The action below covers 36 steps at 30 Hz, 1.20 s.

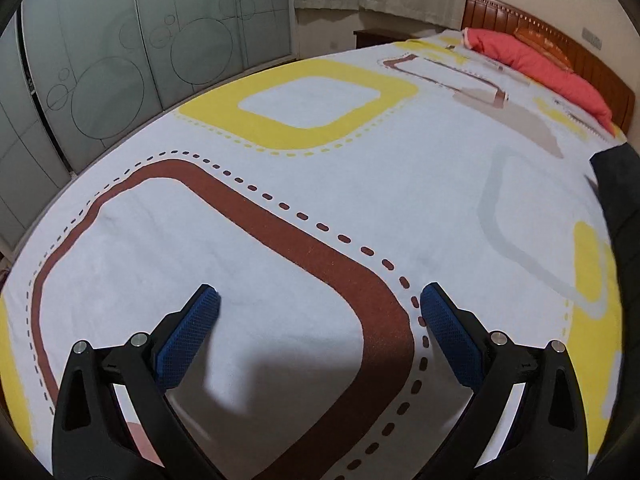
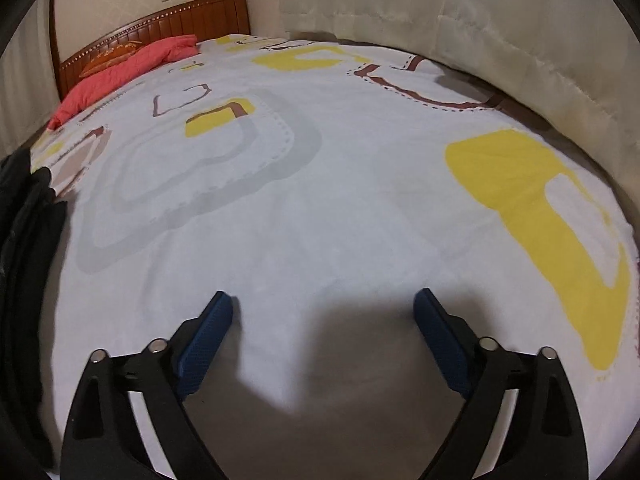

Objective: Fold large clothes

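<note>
We hold the left tool (image 1: 320, 300) and the right tool (image 2: 323, 306) over a broad, bare stretch of the bed sheet (image 1: 320, 184), both spread wide and holding nothing. The dark garment (image 2: 24, 248) lies between them at each view's edge. A red quilt (image 1: 540, 68) lines the headboard (image 2: 160, 20); wardrobe doors (image 1: 120, 60) and curtains (image 2: 480, 20) flank the bed.

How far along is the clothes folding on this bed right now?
Nothing looks folded yet. Both the left gripper and the right gripper are open and empty over the patterned bedsheet. The only garment in sight, a dark one, lies bunched between them at the frame edges, ungripped. Still ahead: grasping it, spreading it flat and making every fold.
</note>
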Available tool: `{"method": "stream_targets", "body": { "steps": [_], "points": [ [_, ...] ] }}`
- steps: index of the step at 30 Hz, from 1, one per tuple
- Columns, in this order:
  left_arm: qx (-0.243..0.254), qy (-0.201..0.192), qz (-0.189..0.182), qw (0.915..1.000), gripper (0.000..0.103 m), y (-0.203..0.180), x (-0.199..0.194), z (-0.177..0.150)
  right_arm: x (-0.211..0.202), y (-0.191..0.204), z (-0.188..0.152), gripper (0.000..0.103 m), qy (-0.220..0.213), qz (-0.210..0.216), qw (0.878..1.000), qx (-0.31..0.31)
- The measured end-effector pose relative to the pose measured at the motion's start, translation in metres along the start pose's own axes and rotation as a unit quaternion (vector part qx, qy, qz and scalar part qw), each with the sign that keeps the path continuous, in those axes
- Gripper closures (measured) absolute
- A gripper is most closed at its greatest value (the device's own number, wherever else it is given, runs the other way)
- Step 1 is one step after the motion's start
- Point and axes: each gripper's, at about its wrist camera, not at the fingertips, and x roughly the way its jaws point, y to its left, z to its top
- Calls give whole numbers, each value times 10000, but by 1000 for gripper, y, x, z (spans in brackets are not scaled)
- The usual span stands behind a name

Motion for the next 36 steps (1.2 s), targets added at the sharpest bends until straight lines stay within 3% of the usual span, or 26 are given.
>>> {"method": "stream_targets", "body": {
  "steps": [36],
  "points": [
    [-36, 24, -42, 10000, 2, 1, 4, 1, 3, -1, 3, 5, 74, 97, 9999, 104]
  ]
}}
